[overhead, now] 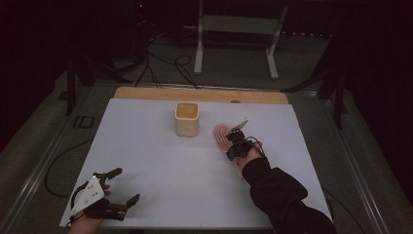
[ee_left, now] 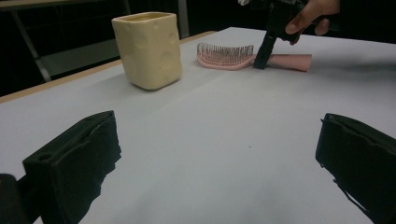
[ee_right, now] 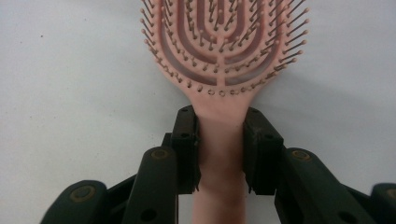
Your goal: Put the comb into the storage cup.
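The pink plastic hairbrush (ee_right: pixel 219 70) lies flat on the white-covered worktop (overhead: pixel 160 165), bristles up, to the right of the pale yellow squarish ceramic cup (overhead: pixel 187 118) and near it without touching. In the high view its oval head points away from the person and its handle toward the right hand.

The right tool (ee_right: pixel 220 149) comes down on the brush's neck, just below the bristled head. In the right gripper view its 2 black jaws stand one on each side of the pink handle with their pads against it, so the tool is clamped on the hairbrush. The brush rests on the worktop. In the left gripper view the same tool stands upright on the handle, with fingers (ee_left: pixel 303 18) wrapped around its body.

The left tool (overhead: pixel 125 186) rests at the near left corner of the worktop, well apart from brush and cup. Its 2 jaws stand wide apart with bare worktop between them.
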Demonstrator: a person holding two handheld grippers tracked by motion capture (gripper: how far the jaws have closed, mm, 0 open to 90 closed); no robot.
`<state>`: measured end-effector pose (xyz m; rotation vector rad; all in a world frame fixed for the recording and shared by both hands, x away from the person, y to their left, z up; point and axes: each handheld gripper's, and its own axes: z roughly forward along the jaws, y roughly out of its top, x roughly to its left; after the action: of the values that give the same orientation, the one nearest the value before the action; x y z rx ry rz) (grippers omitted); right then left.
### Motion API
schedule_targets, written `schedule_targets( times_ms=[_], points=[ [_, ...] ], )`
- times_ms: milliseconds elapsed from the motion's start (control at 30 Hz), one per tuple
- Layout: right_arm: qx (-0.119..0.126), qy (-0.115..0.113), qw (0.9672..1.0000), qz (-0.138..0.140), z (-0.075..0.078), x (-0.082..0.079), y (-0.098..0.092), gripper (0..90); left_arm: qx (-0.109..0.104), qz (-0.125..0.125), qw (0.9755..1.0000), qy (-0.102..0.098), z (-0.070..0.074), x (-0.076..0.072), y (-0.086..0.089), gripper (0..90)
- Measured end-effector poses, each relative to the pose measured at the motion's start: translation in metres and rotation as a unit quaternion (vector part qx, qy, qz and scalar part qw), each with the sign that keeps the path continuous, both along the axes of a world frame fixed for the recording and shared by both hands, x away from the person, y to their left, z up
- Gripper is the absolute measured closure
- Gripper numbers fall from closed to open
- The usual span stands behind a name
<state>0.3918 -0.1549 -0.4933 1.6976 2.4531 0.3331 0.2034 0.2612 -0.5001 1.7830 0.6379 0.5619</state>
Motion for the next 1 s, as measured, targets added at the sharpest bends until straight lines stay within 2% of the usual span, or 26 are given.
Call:
schedule_targets(
  times_ms=[200,367,567,700,833,1000],
  points=[
    [0.007,-0.007,0.9999,0.008,-0.001,-0.002,-0.002,69.9,0.003,0.0,1.0,0.001,0.0,0.0,0.0,0.0],
    [0.03,-0.015,0.9994,0.009,-0.001,-0.004,-0.008,70.2,0.002,0.002,1.0,0.003,-0.001,0.001,0.0,0.0],
    [0.046,-0.027,0.9986,0.002,0.0,-0.005,-0.01,70.2,0.002,0.002,1.0,0.003,-0.001,0.001,0.0,0.0],
    [0.057,-0.034,0.9978,0.002,0.003,-0.005,-0.011,70.1,0.003,0.002,1.0,0.003,-0.001,0.001,0.0,0.0],
    [0.071,-0.045,0.9964,-0.012,0.008,-0.003,-0.015,70.2,0.004,0.002,1.0,0.004,-0.001,0.001,0.0,0.0],
    [0.082,-0.061,0.9946,-0.015,0.015,-0.001,-0.019,70.1,0.005,0.002,1.0,0.004,-0.001,0.001,0.0,0.0]
  ],
)
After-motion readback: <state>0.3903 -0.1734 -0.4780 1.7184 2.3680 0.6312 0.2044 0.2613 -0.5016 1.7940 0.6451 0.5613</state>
